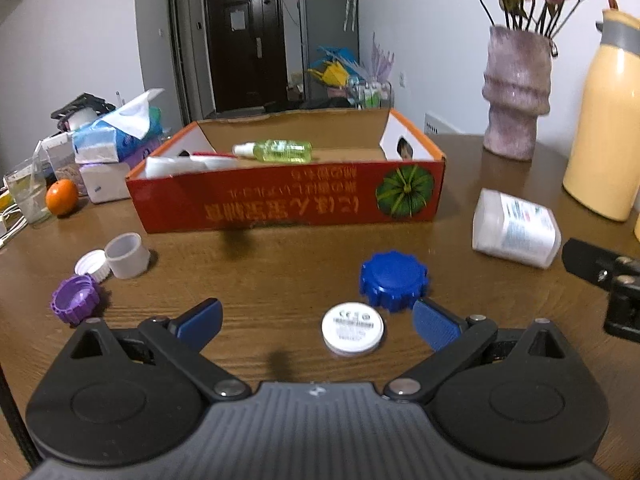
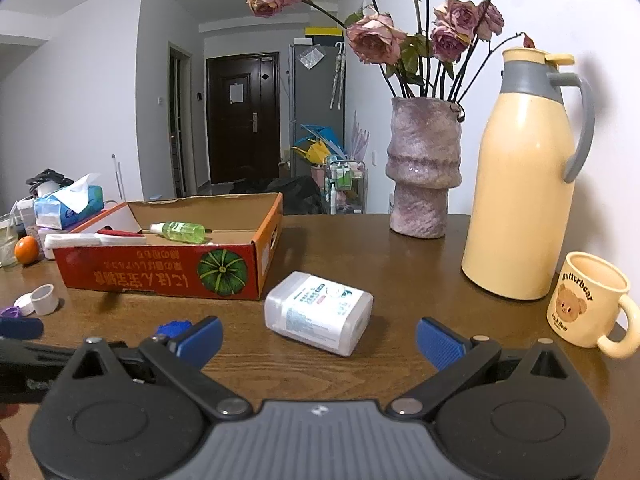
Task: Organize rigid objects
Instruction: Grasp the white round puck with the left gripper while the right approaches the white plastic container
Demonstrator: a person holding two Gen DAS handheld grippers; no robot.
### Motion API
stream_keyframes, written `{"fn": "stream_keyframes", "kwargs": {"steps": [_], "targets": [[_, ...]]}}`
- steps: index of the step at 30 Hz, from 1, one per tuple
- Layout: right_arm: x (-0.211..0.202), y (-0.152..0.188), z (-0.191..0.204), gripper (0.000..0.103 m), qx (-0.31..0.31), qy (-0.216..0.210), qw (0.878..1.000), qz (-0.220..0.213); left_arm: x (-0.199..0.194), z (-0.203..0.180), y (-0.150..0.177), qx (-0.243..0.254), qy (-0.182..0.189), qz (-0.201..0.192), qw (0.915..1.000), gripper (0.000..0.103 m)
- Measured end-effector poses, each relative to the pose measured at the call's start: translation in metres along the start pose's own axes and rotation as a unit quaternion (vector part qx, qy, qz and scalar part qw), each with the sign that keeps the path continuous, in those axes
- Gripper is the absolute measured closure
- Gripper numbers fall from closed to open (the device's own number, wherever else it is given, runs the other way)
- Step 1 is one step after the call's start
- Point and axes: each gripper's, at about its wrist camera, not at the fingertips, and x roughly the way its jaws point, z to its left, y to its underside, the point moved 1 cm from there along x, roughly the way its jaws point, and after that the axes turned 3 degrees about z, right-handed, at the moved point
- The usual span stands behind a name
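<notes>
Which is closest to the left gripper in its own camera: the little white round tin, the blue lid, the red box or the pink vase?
From the left gripper:
1. White round tin, between the open jaws.
2. Blue lid, just beyond, right.
3. Red box, mid-table.
4. Pink vase, far right.

Blue lid (image 1: 394, 281), white tin (image 1: 352, 329), toppled jar (image 2: 318, 313), red box (image 1: 286, 184)

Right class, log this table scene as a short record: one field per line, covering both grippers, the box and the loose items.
left gripper: open, holding nothing
right gripper: open, holding nothing
red box: open top, green spray bottle inside
white container: lying on its side, outside the box
loose on table: blue cap, white round tin, purple cap
</notes>
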Motion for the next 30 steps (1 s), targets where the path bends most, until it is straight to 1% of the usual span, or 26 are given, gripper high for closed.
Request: {"fn": "stream_keyframes", "kwargs": {"steps": [3, 7, 10, 12, 15, 16, 17, 18, 19, 20, 21, 22, 26, 30], "targets": [[0.001, 0.003, -0.001, 0.000, 0.003, -0.004, 1.000, 0.005, 0.008, -0.002, 0.003, 0.004, 0.003, 0.013, 0.9999, 0.000], [0.005, 0.006, -0.003, 0.000, 0.009, -0.006, 1.000, 0.012, 0.021, -0.004, 0.005, 0.011, 0.012, 0.041, 0.9990, 0.000], [0.007, 0.007, -0.002, 0.000, 0.010, -0.007, 1.000, 0.015, 0.026, -0.004, 0.006, 0.012, 0.018, 0.046, 0.9987, 0.000], [0.009, 0.008, -0.001, 0.000, 0.010, -0.006, 1.000, 0.016, 0.030, -0.004, 0.005, 0.012, 0.024, 0.049, 0.9985, 0.004], [0.011, 0.010, 0.001, 0.000, 0.008, -0.006, 1.000, 0.019, 0.036, -0.003, 0.004, 0.011, 0.037, 0.059, 0.9975, 0.019], [0.012, 0.010, 0.002, 0.000, 0.007, -0.006, 1.000, 0.019, 0.037, -0.003, 0.003, 0.010, 0.045, 0.058, 0.9972, 0.024], [0.013, 0.011, 0.003, 0.000, 0.006, -0.007, 1.000, 0.020, 0.036, -0.003, 0.003, 0.010, 0.046, 0.056, 0.9973, 0.031], [0.014, 0.012, 0.003, 0.000, 0.006, -0.007, 1.000, 0.021, 0.037, -0.003, 0.002, 0.013, 0.049, 0.054, 0.9972, 0.034], [0.014, 0.012, 0.004, 0.000, 0.006, -0.007, 1.000, 0.022, 0.037, -0.003, 0.002, 0.015, 0.053, 0.053, 0.9971, 0.040], [0.015, 0.013, 0.004, 0.000, 0.006, -0.006, 1.000, 0.023, 0.036, -0.004, 0.001, 0.018, 0.057, 0.051, 0.9969, 0.051], [0.016, 0.013, 0.005, 0.000, 0.007, -0.006, 1.000, 0.023, 0.036, -0.004, 0.001, 0.021, 0.059, 0.048, 0.9969, 0.058], [0.016, 0.014, 0.005, 0.000, 0.008, -0.005, 1.000, 0.024, 0.035, -0.005, 0.000, 0.022, 0.063, 0.047, 0.9967, 0.062], [0.018, 0.016, 0.007, 0.000, 0.013, -0.002, 1.000, 0.026, 0.034, -0.004, 0.000, 0.020, 0.067, 0.047, 0.9965, 0.062], [0.021, 0.017, 0.011, 0.000, 0.016, 0.002, 0.999, 0.029, 0.030, -0.001, -0.003, 0.015, 0.066, 0.037, 0.9971, 0.062]]}}
